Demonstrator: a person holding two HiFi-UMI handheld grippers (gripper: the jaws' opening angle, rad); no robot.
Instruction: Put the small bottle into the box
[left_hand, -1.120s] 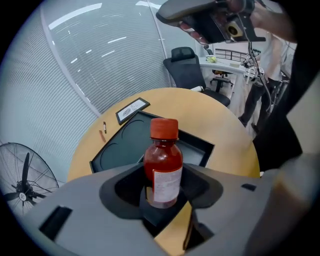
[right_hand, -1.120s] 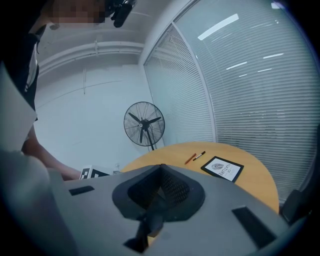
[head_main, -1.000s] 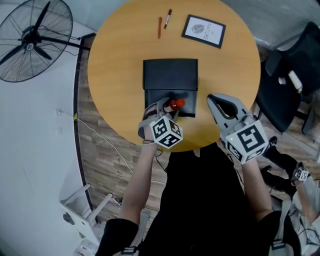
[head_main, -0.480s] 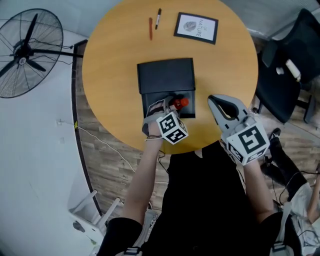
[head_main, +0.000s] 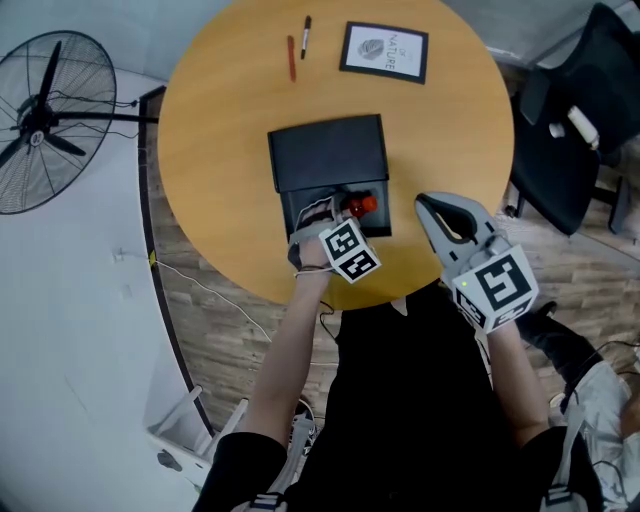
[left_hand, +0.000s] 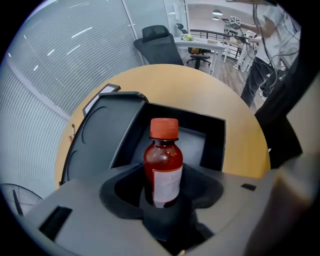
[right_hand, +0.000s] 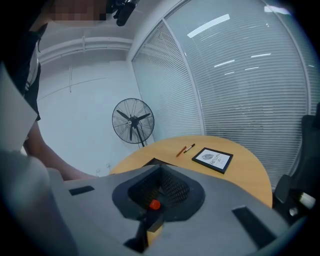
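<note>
Left gripper (left_hand: 163, 202) clamps the lower body of the small amber bottle with red cap (left_hand: 162, 165), upright over the open black box (left_hand: 214, 150); probably light, rigid and slick, so a body grip suits; right gripper (head_main: 424, 200) closed, empty.

There is one round table (head_main: 220, 150), and on it lie one black box (head_main: 330, 150), one framed picture (head_main: 384, 52) and two pens, a red pen (head_main: 291, 58) and a black pen (head_main: 305, 36). There is one small bottle (head_main: 358, 206) with a single red cap, and two grippers, the left gripper (head_main: 330, 222) and the right gripper (head_main: 437, 207), each bearing one marker cube, which makes two cubes. Off the table stand one fan (head_main: 45, 120) and one black chair (head_main: 560, 150).
</note>
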